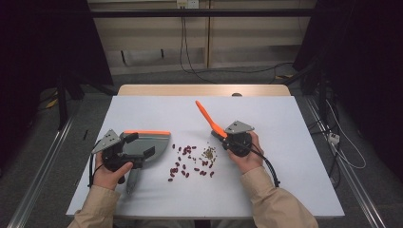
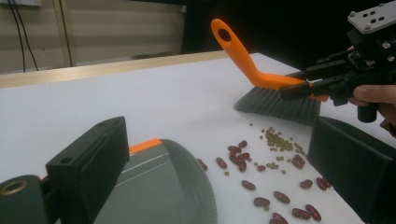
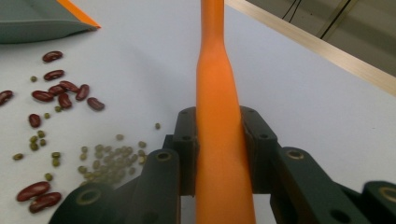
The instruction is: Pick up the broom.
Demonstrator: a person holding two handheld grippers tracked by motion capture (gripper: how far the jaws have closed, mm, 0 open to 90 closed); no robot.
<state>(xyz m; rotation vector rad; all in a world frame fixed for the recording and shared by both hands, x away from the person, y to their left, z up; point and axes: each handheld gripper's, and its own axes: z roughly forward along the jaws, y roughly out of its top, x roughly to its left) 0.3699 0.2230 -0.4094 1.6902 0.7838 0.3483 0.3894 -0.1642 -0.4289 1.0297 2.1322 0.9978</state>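
Observation:
A grey dustpan (image 1: 160, 143) (image 2: 163, 186) (image 3: 32, 23) with an orange rim lies flat at the table's left, its handle pointing toward the person. My left gripper (image 1: 140, 145) (image 2: 217, 135) hovers over it, open, jaws wide apart. My right gripper (image 1: 227, 137) (image 2: 299, 88) (image 3: 219, 135) is shut on the orange handle of a brush (image 1: 206, 114) (image 2: 243, 51) (image 3: 215, 70), whose grey bristles (image 2: 275, 105) touch the table. Between the two tools lie several red kidney beans (image 1: 183, 164) (image 2: 243, 154) (image 3: 60, 91) and a small heap of green mung beans (image 1: 208, 153) (image 2: 280, 140) (image 3: 107, 156).
The white tabletop (image 1: 157, 109) has a wooden strip (image 1: 204, 90) along its far edge. Cables (image 1: 342, 142) trail on the floor to the right. Dark curtains hang at both sides.

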